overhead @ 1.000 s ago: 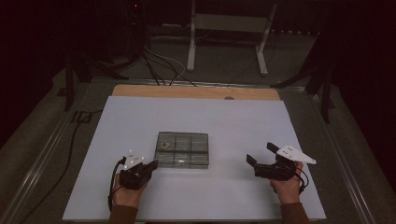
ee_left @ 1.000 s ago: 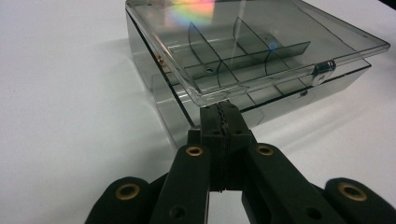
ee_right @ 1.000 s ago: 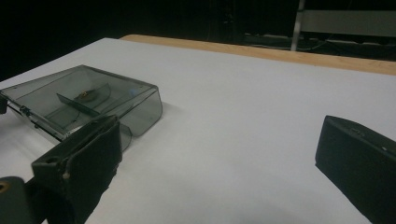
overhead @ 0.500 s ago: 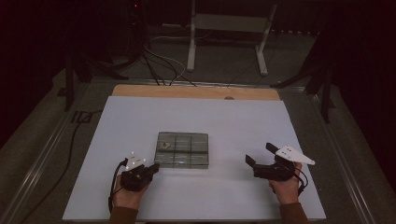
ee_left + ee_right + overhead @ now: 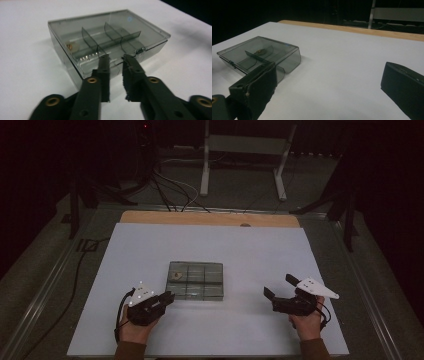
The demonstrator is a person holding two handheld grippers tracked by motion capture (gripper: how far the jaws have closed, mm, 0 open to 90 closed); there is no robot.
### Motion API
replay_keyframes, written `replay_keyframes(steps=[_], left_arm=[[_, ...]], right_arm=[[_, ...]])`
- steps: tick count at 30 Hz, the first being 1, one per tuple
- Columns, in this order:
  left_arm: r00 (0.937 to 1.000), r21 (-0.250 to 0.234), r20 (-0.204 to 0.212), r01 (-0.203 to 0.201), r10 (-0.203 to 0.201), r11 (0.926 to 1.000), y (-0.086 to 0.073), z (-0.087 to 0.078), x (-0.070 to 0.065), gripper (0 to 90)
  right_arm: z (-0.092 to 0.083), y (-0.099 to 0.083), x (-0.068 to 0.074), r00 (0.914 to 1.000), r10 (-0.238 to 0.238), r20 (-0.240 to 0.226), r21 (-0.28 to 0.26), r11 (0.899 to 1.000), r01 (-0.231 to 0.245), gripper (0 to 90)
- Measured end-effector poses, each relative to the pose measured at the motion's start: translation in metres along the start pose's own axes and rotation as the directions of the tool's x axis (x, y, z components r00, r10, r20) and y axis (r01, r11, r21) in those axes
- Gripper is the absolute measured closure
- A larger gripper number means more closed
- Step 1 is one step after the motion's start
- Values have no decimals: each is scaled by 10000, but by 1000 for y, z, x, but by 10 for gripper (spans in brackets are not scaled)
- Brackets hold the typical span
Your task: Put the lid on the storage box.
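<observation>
My left hand-held gripper [image 5: 115, 60], jaws just parting and holding nothing, meets the near edge of the smoky clear-plastic compartment box [image 5: 195, 280]; light, stiff, slippery, so I'd pinch its front latch

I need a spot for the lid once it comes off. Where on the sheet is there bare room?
Bare room: between the box and the wooden strip behind it, and between the box and the right gripper. Crowded: the box's near left corner, where the left gripper sits close, its fingers just parted at the front wall.
</observation>
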State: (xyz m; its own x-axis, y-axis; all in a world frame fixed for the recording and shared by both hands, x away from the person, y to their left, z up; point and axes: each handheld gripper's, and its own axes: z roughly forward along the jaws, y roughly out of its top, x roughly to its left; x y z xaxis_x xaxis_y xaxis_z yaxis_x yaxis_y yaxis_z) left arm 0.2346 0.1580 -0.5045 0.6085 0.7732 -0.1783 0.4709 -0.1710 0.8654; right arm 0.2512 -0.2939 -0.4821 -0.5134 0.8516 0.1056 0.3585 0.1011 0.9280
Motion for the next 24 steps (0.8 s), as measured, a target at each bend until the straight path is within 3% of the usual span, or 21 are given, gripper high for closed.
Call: replay_keyframes(steps=[4,7,11,16,24], left_arm=[[9973,-728,-665,-354,305,9967,6,-10,-1,618],[9953,-1062,-828,-587,500,9926,11,-18,2,552],[9940,-1368,-1054,-423,279,9897,15,-27,10,392],[9884,-1723,-1483,-590,333,9833,20,-36,14,200],[9867,-2025,-1600,-621,296,9773,19,-44,21,91]], right_arm=[[-1,0,1,10000,-44,-7,-29,10000,44,5],[-2,-1,2,10000,-92,-1,-41,9999,92,5],[-3,-2,3,9999,-125,-22,-35,9999,125,5],[-5,-3,4,9999,-147,-26,-51,9999,147,5],[-8,-4,5,9998,-201,17,-159,9997,201,5]])
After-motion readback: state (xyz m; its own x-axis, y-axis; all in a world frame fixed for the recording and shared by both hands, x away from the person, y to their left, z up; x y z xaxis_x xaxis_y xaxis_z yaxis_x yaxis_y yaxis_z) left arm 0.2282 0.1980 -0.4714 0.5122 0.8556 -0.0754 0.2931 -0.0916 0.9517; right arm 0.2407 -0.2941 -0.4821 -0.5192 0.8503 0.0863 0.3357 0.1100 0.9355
